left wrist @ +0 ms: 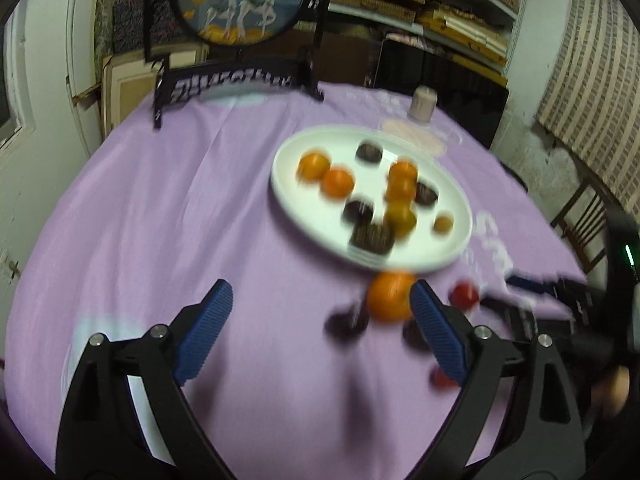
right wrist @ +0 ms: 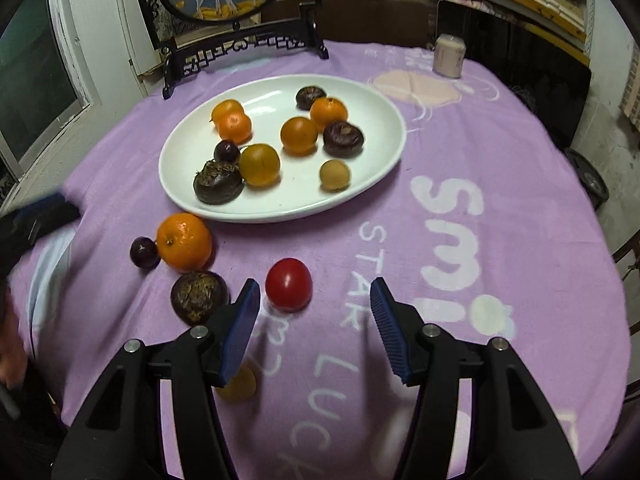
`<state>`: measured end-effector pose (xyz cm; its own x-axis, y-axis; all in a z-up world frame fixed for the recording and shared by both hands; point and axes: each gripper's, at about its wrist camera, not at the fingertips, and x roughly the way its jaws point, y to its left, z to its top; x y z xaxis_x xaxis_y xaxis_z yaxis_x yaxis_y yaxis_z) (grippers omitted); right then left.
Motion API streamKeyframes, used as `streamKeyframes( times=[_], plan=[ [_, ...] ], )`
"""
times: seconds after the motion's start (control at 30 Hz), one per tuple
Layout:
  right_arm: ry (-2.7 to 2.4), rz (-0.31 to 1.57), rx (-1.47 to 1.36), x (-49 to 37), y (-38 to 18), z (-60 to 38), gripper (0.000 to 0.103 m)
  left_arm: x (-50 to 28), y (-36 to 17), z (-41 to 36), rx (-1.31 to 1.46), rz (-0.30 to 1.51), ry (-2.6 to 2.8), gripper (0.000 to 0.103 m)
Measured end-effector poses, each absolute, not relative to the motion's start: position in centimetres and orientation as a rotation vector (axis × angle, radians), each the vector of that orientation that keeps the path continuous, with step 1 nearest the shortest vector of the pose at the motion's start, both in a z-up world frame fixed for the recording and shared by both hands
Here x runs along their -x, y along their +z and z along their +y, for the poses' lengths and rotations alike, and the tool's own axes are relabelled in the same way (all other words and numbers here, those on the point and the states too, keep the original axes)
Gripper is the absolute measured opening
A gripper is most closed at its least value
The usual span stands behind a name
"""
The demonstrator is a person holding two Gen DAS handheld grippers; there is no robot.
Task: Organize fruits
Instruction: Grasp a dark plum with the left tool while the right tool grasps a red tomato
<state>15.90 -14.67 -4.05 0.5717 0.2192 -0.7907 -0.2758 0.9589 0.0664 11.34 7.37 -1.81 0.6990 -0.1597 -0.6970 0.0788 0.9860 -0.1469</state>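
Note:
A white oval plate (right wrist: pixel 192 196) (left wrist: pixel 288 196) on the purple cloth holds several oranges, dark fruits and a small tan fruit. On the cloth near its front rim lie an orange (right wrist: pixel 184 242) (left wrist: pixel 390 296), a small dark plum (right wrist: pixel 144 253), a dark rough fruit (right wrist: pixel 199 297), a red tomato (right wrist: pixel 289 284) (left wrist: pixel 464 295) and a yellow fruit (right wrist: pixel 239 388) partly hidden by a finger. My right gripper (right wrist: pixel 314 296) is open and empty, the tomato just ahead between its tips. My left gripper (left wrist: pixel 320 300) is open and empty, the orange beside its right finger. The left wrist view is blurred.
A round painted screen on a black stand (right wrist: pixel 240 40) stands at the table's far edge. A pale cup (right wrist: pixel 449 56) sits at the far right. The left gripper's blue tip (right wrist: pixel 44 208) shows at the left of the right wrist view. Shelves and a chair (left wrist: pixel 580 224) surround the table.

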Motion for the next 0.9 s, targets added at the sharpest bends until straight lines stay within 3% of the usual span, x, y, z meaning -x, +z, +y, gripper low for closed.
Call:
streamKeyframes(
  times=[0.13,0.17,0.27,0.73,0.9],
  plan=[
    [0.301,0.955,0.053,-16.9,-5.6,-14.0,0.055,-9.2,-2.3,8.3,0.116,0.822,-0.127,0.092],
    [0.306,0.967,0.060,-17.0,-6.0,-13.7,0.045,-8.7,-2.4,8.2,0.112,0.828,-0.134,0.092],
    [0.331,0.963,0.117,-16.7,-6.4,-12.8,0.028,-8.1,-2.6,6.8,0.082,0.841,-0.185,0.092],
    [0.259,0.861,-0.032,-12.1,-2.8,-21.1,0.028,-10.1,-4.9,0.8,0.009,0.962,-0.279,0.092],
    [0.302,0.861,-0.051,-11.4,-3.2,-21.5,0.028,-12.7,-6.0,1.7,0.007,0.978,-0.155,0.084]
  ],
)
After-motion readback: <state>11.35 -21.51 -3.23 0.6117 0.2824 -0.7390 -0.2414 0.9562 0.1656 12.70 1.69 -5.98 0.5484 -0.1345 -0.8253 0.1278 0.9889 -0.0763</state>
